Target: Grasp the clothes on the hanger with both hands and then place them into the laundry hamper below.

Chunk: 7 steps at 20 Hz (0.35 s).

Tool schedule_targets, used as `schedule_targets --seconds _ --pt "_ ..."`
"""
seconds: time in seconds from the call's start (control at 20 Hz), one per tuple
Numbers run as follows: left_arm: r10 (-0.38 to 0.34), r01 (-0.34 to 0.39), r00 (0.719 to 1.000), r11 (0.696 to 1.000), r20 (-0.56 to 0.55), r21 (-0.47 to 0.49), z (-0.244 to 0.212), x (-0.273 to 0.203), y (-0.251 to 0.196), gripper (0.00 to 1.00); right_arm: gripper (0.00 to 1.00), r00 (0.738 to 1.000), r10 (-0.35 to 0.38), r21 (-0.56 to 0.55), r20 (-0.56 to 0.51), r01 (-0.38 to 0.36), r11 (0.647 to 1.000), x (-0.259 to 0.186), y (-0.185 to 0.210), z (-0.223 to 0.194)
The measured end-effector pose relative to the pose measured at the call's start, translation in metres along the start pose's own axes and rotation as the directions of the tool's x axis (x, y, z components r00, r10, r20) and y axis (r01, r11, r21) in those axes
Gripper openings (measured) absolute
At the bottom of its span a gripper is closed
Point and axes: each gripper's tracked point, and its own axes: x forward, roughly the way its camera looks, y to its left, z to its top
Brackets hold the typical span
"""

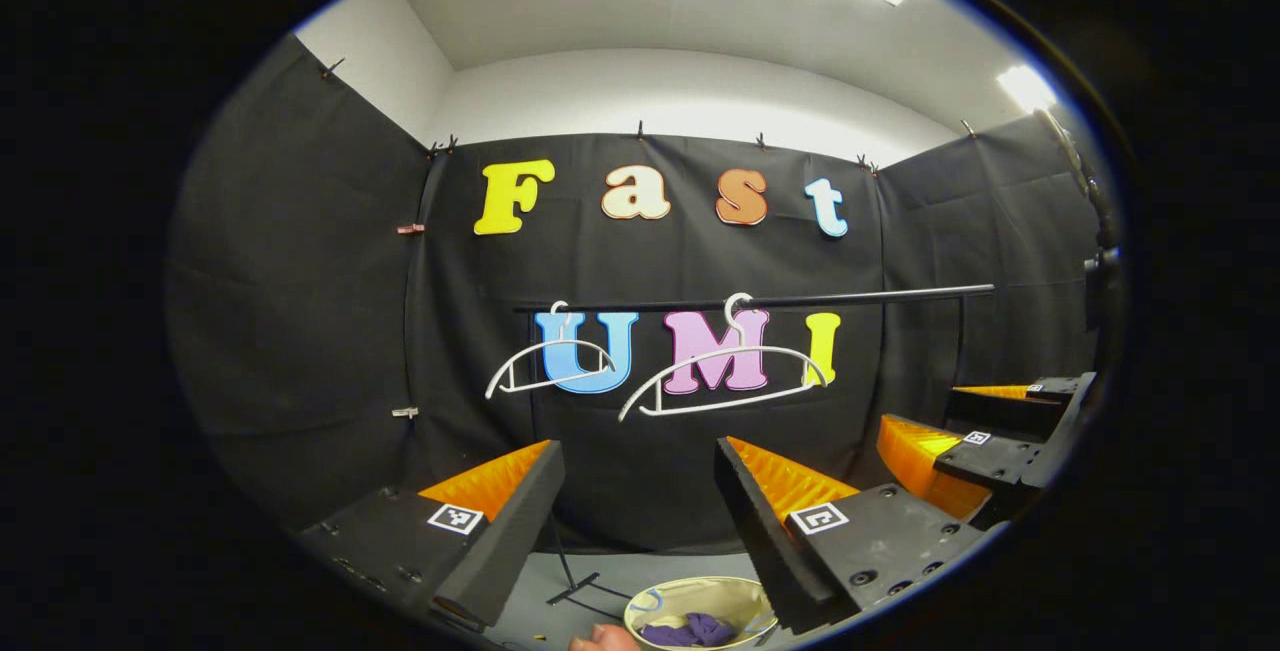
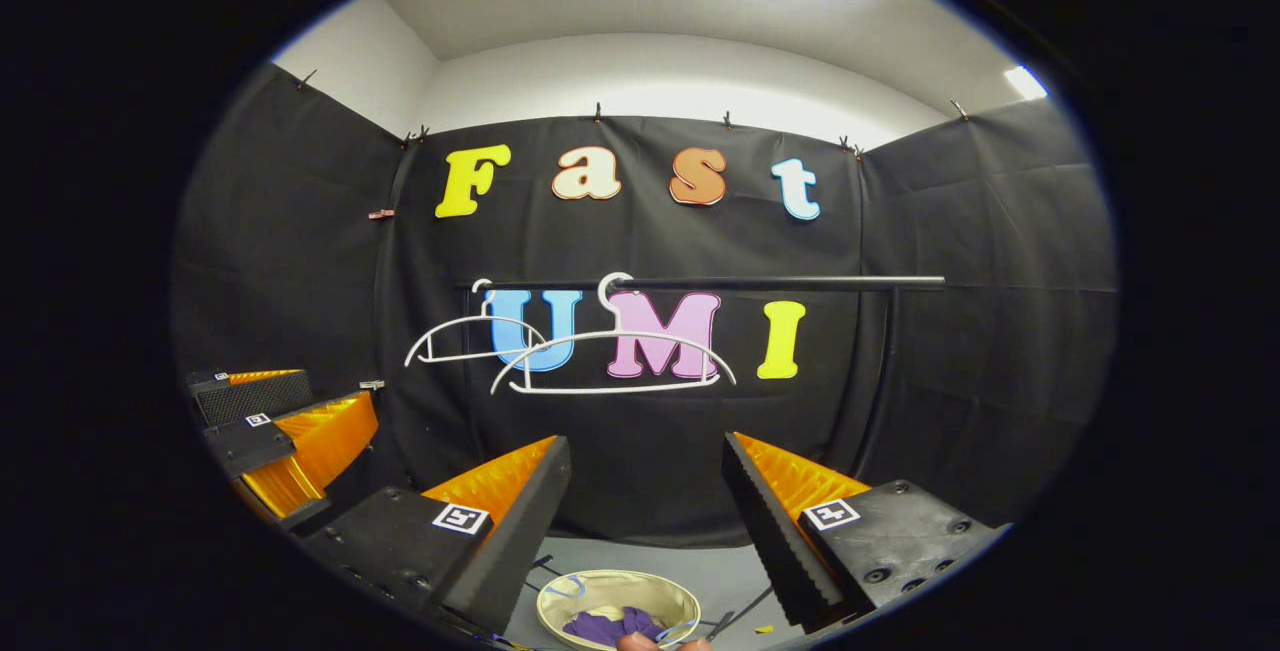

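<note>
Two bare white hangers (image 1: 718,371) (image 2: 610,361) hang on the black rail (image 1: 860,299) (image 2: 780,283). Below, a round beige hamper (image 1: 650,603) (image 2: 560,599) on the floor holds a purple garment (image 1: 690,629) (image 2: 608,625). My left gripper (image 1: 640,491) is open, its fingers spread wide with nothing between them, raised above the hamper. My right gripper (image 2: 648,491) is likewise open and holds nothing. The right gripper (image 1: 985,441) appears at the right of the left gripper view, and the left gripper (image 2: 285,431) at the left of the right gripper view.
The rail's stand has a thin black foot (image 1: 585,586) on the grey floor next to the hamper. A bit of a hand (image 1: 600,639) shows at the hamper's near rim. Black cloth walls close the booth on three sides.
</note>
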Motion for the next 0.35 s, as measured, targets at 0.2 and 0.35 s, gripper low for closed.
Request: schedule_targets --seconds 0.2,0.35 --pt "0.005 -0.005 1.000 1.000 0.001 0.002 0.0014 -0.0032 -0.0003 0.95 0.98 1.000 0.007 -0.003 0.007 -0.007 1.000 -0.0025 0.0010 0.0022" --pt "0.009 -0.009 1.000 1.000 0.002 0.008 0.0019 -0.0068 -0.0002 0.95 0.98 1.000 0.011 -0.004 0.007 -0.011 1.000 -0.0049 0.0009 0.0017"
